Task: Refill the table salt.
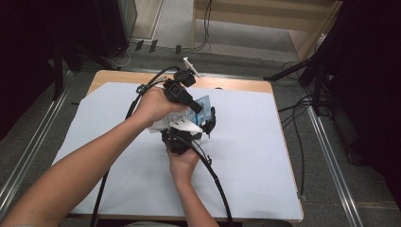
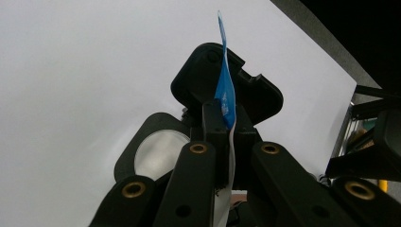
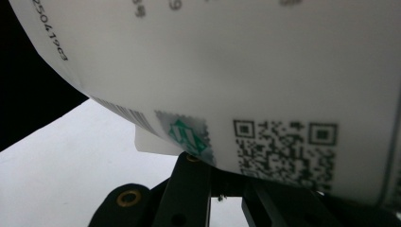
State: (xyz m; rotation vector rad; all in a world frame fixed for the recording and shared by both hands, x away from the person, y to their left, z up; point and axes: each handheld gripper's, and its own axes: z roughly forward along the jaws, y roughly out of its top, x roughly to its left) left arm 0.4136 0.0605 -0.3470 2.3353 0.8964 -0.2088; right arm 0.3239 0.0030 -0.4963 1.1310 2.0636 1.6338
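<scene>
Packet, flat and thin, plastic or coated paper by its look, blue at one end and white over the rest. Held above the middle of the white sheet, between both grippers. Mostly hidden in the high view behind the hands and the black gripper bodies; a blue corner and a pale edge show. In the left gripper view the packet appears edge-on, a narrow strip rising from the jaws, long axis running up and away from them, blue end farthest out. In the right gripper view the packet is seen flat-on and cut off on three sides: white face, black printed code square, barcode lines, small green stamp, blurred digits near the top edge; text too soft to read.

Left gripper, black, hard plastic with brass-coloured pivot pins: jaws together, clamped on the packet's lower edge. Right gripper, same make: jaws closed on the packet's bottom edge, tips largely hidden under it.

Sheet: smooth, matt, covering a wooden table, bare wood showing beyond the sheet's far edge.
</scene>
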